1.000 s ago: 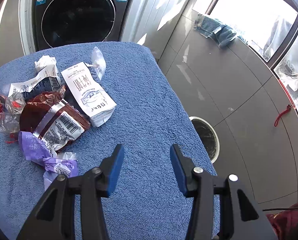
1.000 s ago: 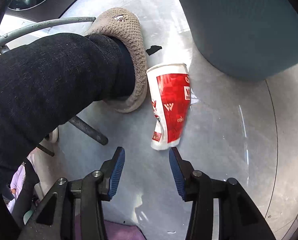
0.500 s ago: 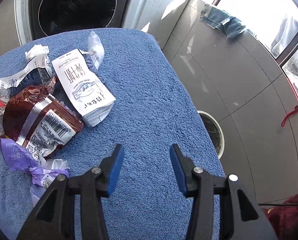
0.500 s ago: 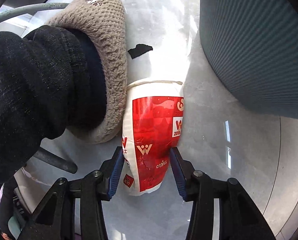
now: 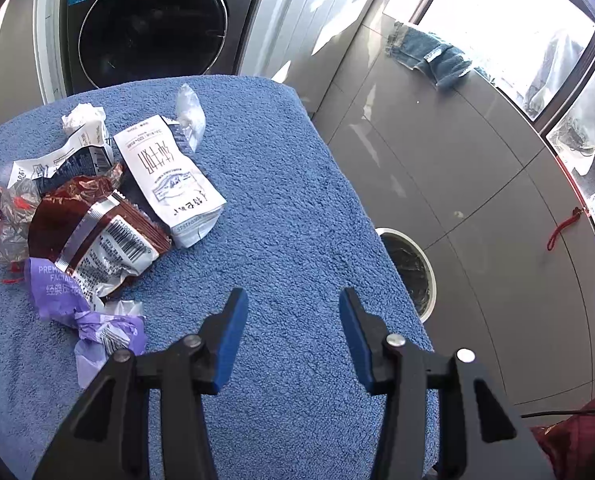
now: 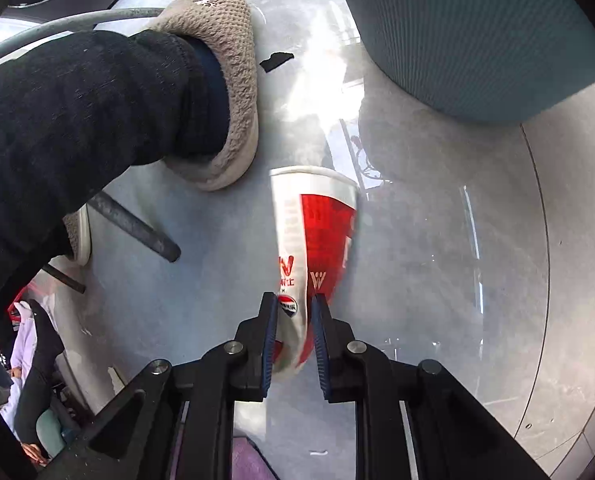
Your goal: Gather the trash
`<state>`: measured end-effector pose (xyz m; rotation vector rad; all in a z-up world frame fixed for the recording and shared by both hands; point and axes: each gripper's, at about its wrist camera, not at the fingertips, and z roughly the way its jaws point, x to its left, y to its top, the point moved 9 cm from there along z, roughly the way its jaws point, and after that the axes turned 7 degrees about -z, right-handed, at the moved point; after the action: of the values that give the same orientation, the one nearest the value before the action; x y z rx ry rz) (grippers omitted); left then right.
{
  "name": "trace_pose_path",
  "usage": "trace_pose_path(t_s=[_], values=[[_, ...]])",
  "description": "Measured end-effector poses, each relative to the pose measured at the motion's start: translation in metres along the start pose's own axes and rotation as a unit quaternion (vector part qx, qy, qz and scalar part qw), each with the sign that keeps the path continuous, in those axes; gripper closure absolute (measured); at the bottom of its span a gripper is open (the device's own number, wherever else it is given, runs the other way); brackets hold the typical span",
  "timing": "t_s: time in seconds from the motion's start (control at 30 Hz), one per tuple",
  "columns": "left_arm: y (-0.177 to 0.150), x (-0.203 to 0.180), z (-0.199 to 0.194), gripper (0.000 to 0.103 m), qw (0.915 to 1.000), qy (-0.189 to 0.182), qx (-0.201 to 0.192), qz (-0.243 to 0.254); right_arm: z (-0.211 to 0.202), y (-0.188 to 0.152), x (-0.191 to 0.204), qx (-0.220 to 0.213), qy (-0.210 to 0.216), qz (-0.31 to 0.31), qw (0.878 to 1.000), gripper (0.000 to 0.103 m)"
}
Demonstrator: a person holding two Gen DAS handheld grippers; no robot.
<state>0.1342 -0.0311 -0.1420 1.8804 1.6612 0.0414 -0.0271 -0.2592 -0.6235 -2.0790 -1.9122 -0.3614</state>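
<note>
In the right wrist view my right gripper (image 6: pixel 294 320) is shut on the base end of a crushed red and white paper cup (image 6: pixel 317 240) and holds it above the grey floor, its mouth pointing away. In the left wrist view my left gripper (image 5: pixel 293 312) is open and empty above the blue towel-covered table (image 5: pixel 289 208). A heap of trash lies on the table's left: a white pouch (image 5: pixel 169 180), a brown wrapper (image 5: pixel 93 236), a purple wrapper (image 5: pixel 81 308), a clear bag (image 5: pixel 189 112) and crumpled paper (image 5: pixel 81 118).
A round bin (image 5: pixel 411 272) stands on the floor just past the table's right edge. A washing machine (image 5: pixel 149 20) is behind the table. Jeans (image 5: pixel 429 56) lie on the floor by the window. My leg and beige slipper (image 6: pixel 221 92) are left of the cup, the table's side (image 6: pixel 477 32) beyond.
My right gripper closed on the cup and lifted it off the floor, away from the slipper. The left gripper stayed open and shifted only slightly over the table.
</note>
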Motion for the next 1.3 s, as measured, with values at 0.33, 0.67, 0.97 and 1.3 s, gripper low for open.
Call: trace_pose_path(t_s=[0.33, 0.67, 0.97, 1.3], values=[[-0.009, -0.015, -0.027, 0.057, 0.9991, -0.032, -0.026, 0.010, -0.068, -0.067, -0.013, -0.031, -0.006, 0.051, 0.998, 0.102], [-0.012, -0.006, -0.024, 0.058, 0.9998, -0.009, -0.014, 0.006, -0.011, -0.058, 0.009, 0.013, 0.000, -0.003, 1.000, 0.051], [-0.010, 0.000, 0.012, 0.057, 0.9993, 0.027, 0.024, -0.004, 0.060, -0.027, 0.016, 0.061, -0.065, -0.092, 0.992, 0.030], [-0.012, -0.002, 0.025, 0.057, 0.9988, 0.031, 0.037, -0.002, 0.082, -0.037, 0.004, 0.104, -0.083, -0.084, 0.988, 0.088]])
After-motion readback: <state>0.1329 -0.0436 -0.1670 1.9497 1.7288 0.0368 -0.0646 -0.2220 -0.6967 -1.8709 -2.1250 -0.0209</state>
